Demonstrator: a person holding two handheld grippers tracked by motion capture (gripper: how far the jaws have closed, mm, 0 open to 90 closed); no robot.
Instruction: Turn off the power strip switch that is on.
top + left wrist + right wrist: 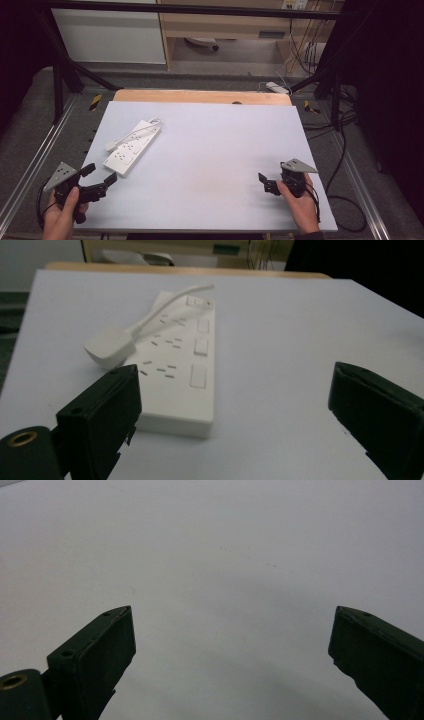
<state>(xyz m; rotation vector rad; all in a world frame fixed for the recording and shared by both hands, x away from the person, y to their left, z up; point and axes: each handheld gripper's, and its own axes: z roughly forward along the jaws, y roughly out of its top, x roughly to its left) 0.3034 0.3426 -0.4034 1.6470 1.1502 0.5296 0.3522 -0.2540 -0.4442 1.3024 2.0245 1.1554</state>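
A white power strip (132, 147) lies slanted on the left part of the white table top (210, 150), its cord looped back so the white plug (111, 145) rests by its left side. My left gripper (100, 174) is open at the table's front left, just short of the strip's near end. In the left gripper view the power strip (182, 365) and plug (107, 347) lie ahead between the spread jaws. My right gripper (262, 181) is open at the front right, pointing left over bare table, with nothing between its jaws (232, 630).
A wooden strip (200, 96) runs along the table's far edge. Black frame posts (60, 80) stand at both far corners. Cables (345, 150) trail on the floor to the right, and a white adapter (277, 87) lies behind the table.
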